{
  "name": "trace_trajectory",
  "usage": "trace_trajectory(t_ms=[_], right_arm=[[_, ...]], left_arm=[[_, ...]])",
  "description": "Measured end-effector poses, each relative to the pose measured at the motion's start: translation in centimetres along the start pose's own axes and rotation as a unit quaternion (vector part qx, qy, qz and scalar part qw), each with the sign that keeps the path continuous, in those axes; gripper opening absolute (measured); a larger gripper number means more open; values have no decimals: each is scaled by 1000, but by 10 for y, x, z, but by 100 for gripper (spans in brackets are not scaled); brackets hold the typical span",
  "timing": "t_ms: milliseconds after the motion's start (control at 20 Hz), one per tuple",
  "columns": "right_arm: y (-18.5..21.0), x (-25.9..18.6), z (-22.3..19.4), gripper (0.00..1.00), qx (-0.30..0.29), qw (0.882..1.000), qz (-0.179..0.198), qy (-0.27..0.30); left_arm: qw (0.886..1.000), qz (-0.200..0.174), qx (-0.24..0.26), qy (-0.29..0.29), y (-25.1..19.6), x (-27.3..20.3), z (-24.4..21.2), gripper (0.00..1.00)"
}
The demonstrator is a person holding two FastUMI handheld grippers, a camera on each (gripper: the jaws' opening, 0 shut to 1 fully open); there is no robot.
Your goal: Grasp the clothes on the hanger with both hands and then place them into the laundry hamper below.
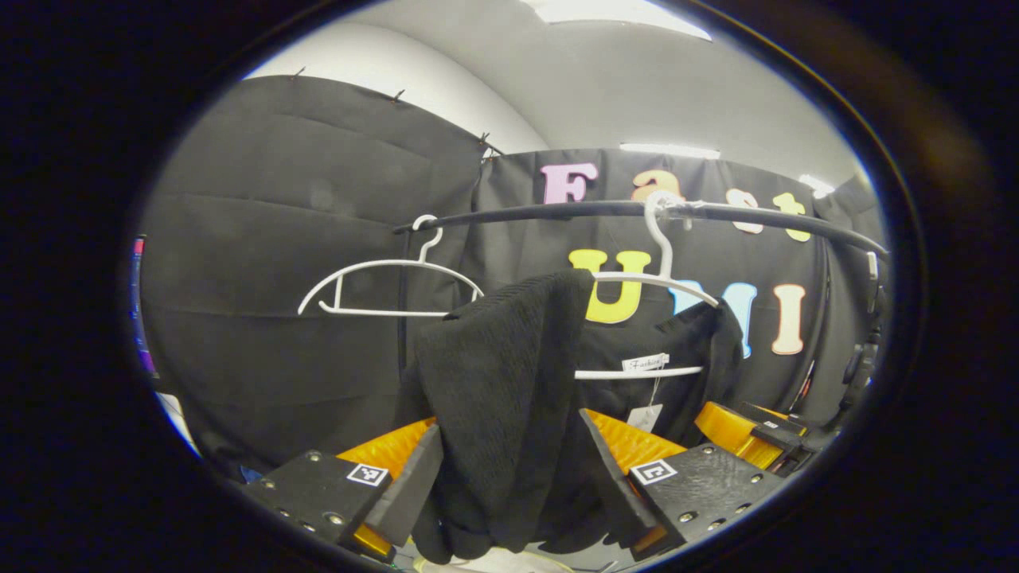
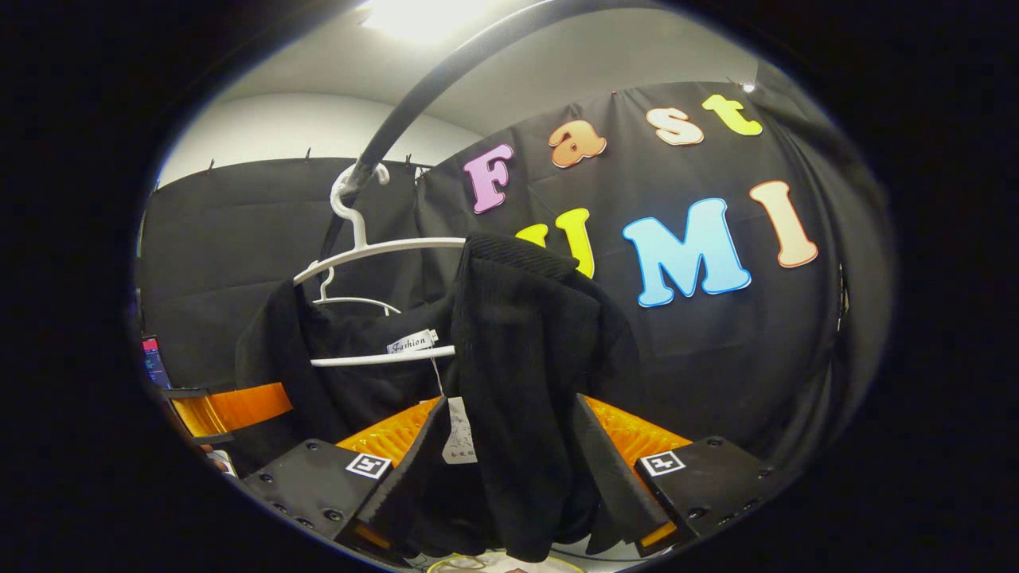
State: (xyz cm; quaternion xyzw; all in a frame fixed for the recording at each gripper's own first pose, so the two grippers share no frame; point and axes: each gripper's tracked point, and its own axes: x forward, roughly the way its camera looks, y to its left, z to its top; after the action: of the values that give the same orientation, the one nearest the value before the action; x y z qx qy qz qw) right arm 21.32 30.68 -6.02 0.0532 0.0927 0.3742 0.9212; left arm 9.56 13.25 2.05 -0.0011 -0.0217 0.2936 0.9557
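In the left gripper view, the jaws of the left gripper (image 1: 509,485) are clamped on a thick fold of a black knitted garment (image 1: 501,398), which is pressed between the two dark pads. The gripper is aimed roughly level and slightly upward toward the rail. The fold rises above the fingers and is draped over one shoulder of a white hanger (image 1: 661,278). This hanger is hooked on a dark horizontal rail (image 1: 557,211). A white neck label and a hanging paper tag are seen below the hanger's lower bar. A second, bare white hanger (image 1: 390,286) is hung farther along the rail, well apart from the garment. The other gripper's orange and black body is glimpsed low at the far edge.

In the right gripper view, the jaws of the right gripper (image 2: 505,477) are likewise closed on the garment's (image 2: 517,358) opposite shoulder, the cloth bunched between the pads. The fabric is seen as dark, ribbed and heavy, still carried on the hanger (image 2: 374,251) beneath the rail (image 2: 414,103).
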Motion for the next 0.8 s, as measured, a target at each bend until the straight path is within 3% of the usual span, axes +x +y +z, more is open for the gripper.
trace_trajectory(t_ms=[550, 600, 700, 800], right_arm=[[-14, 42, -6, 97, 4, 1000, 9, 0], [-16, 42, -5, 87, -1, 1000, 7, -4], [-17, 45, -4, 86, -5, 1000, 10, -8], [-15, 48, -4, 86, -9, 1000, 19, -9]], left_arm=[[1000, 24, 7, -12, -21, 47, -8, 94], [1000, 21, 7, -14, -22, 46, -7, 94], [999, 27, 14, -18, -17, 49, -4, 94], [999, 36, 15, -17, -11, 54, -3, 65]])
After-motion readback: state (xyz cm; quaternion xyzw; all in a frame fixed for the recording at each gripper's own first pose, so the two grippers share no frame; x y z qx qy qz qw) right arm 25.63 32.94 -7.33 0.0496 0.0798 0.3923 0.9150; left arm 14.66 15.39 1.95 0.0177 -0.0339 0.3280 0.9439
